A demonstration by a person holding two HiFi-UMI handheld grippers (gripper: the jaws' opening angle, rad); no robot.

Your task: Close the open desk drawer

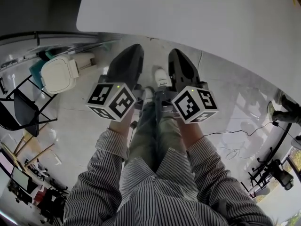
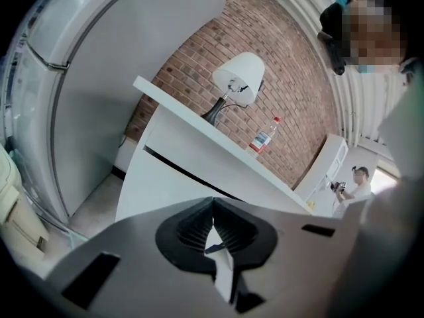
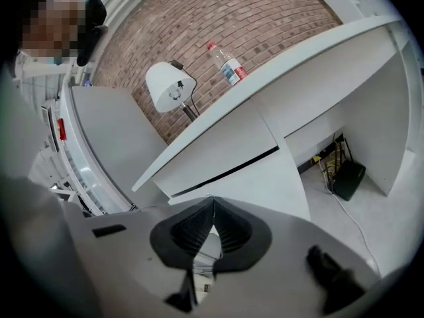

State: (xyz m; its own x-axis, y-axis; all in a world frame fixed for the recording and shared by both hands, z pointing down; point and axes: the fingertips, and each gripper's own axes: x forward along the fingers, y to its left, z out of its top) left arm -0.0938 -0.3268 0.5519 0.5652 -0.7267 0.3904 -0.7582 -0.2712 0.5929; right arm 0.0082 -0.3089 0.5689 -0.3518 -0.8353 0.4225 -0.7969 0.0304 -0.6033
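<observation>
The white desk (image 1: 188, 13) fills the top of the head view. From the left gripper view its drawer block (image 2: 165, 184) stands just ahead, with a dark seam (image 2: 179, 169) across its front. The right gripper view shows the same seam (image 3: 225, 171) under the desktop (image 3: 278, 71). I cannot tell how far the drawer stands out. My left gripper (image 1: 133, 49) and right gripper (image 1: 175, 54) hang side by side short of the desk edge, above my shoes, touching nothing. The left gripper (image 2: 212, 202) is shut and empty. So is the right gripper (image 3: 212, 202).
A white lamp (image 2: 238, 78) and a plastic bottle (image 2: 264, 138) stand on the desk against a brick wall. A black box (image 3: 348, 177) with cables sits on the floor under the desk. A white bin (image 1: 59, 72) and a black chair (image 1: 23, 112) stand at my left.
</observation>
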